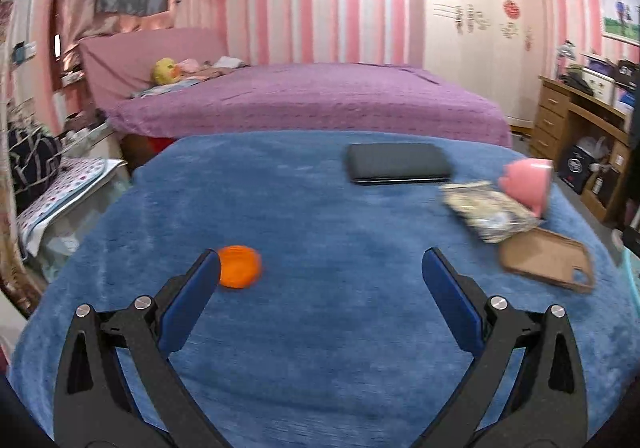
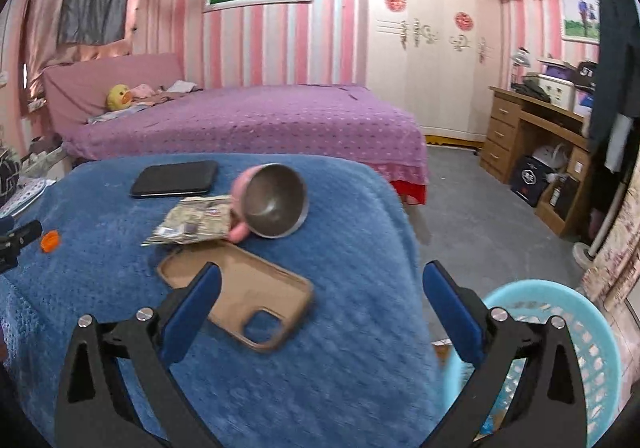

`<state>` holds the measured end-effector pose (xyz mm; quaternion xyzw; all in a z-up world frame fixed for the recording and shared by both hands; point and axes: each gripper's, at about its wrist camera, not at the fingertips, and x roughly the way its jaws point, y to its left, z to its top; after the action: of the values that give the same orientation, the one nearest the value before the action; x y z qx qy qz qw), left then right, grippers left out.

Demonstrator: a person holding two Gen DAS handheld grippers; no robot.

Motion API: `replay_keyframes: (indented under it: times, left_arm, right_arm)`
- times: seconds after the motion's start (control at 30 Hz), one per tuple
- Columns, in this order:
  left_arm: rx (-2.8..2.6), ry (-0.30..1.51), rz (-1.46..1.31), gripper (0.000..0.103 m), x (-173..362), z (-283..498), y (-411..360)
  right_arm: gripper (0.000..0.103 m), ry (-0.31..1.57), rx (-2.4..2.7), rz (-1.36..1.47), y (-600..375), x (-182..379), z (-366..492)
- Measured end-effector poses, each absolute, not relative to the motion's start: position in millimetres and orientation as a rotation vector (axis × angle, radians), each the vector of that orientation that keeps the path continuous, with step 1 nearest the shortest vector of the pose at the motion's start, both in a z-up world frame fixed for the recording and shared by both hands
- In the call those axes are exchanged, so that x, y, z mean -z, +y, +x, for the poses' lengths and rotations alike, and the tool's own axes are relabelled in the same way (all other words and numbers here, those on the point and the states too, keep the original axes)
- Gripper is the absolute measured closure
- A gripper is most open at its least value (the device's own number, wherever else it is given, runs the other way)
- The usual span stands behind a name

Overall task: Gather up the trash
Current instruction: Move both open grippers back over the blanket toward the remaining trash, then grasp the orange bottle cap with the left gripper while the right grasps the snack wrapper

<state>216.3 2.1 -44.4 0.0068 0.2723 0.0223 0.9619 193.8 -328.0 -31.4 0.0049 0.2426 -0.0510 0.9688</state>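
A small orange cap (image 1: 240,267) lies on the blue blanket (image 1: 320,215), just past the left finger of my left gripper (image 1: 320,268), which is open with nothing between its jaws. A crumpled printed wrapper (image 1: 490,213) lies at the right, under a tipped pink bowl (image 1: 528,179). In the right wrist view the wrapper (image 2: 196,221) and the bowl (image 2: 274,199) sit beyond a brown phone case (image 2: 240,298). My right gripper (image 2: 322,280) is open over the blanket's right edge, empty. The cap (image 2: 50,240) shows far left there.
A dark phone (image 1: 400,163) lies at the blanket's far side. A light blue laundry basket (image 2: 560,348) stands on the floor right of the table. The brown case (image 1: 548,262) is near the right edge. A purple bed (image 2: 248,119) and wooden desk (image 2: 532,135) lie behind.
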Motion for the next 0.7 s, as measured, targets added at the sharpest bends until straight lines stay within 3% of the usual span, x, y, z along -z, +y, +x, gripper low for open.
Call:
replay_keyframes:
  times: [0.47, 0.67, 0.7]
  left_arm:
    - [-0.131, 0.738, -0.097, 0.007, 82, 277, 93]
    - [-0.039, 0.790, -0.021, 0.019, 90, 289, 69]
    - [-0.018, 0.812, -0.008, 0.026, 92, 293, 65]
  right_arm:
    - [0.005, 0.529, 0.042, -0.039, -286, 37, 233]
    - [0.005, 0.556, 0.030, -0.067, -275, 45, 247]
    - [0.005, 0.558, 0.028, -0.067, -272, 46, 249]
